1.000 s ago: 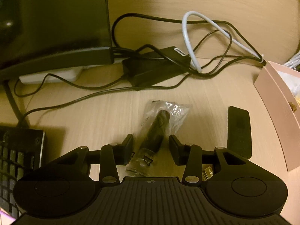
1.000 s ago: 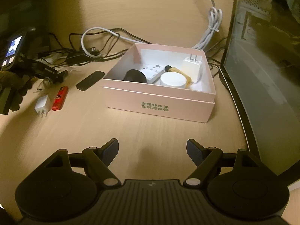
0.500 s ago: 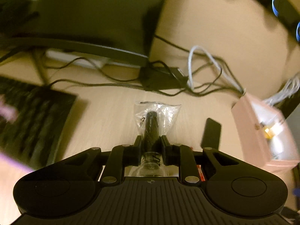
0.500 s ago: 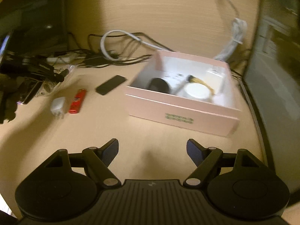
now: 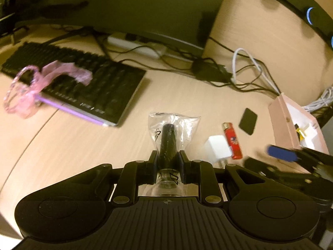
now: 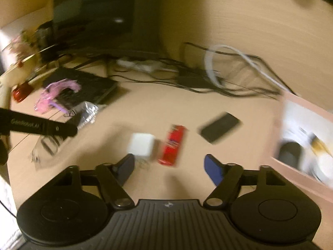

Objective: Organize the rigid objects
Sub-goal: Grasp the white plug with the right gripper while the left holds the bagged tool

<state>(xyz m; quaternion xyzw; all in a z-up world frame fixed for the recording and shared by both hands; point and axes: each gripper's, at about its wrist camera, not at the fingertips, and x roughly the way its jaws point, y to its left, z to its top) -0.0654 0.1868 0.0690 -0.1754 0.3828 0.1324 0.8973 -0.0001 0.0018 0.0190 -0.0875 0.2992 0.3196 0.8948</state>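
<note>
Since a second ago the left tool (image 5: 167, 162) has closed on the black cylinder in its clear plastic bag (image 5: 168, 141) and lifted it off the surface (image 5: 72, 145), where before the bag lay flat between spread fingers; the right tool (image 6: 168, 166) has swung away from the pink box (image 6: 301, 145) toward the small items at the middle, and its jaws have just been closing with nothing between them.

In the left wrist view the cylinder stands pinched between the two pads, its free end pointing away from the camera, the bag's top flaring past the fingertips and its crumpled bottom bunched behind them; the tool tilts downward over the surface.

In the right wrist view the jaws stand part-way apart over bare wood; the white plug adapter (image 6: 141, 146) lies just ahead of the left finger, its prongs toward the tool; the red lighter (image 6: 172, 145) lies beside the adapter, ahead of the gap; the flat black slab (image 6: 219, 127) sits farther off to the right; the view is blurred.

The pink box stands at the right edge, open, with a dark round object and white pieces inside; a keyboard (image 5: 83, 83) with a pink plastic strip (image 5: 41, 81) lies at the left.
</note>
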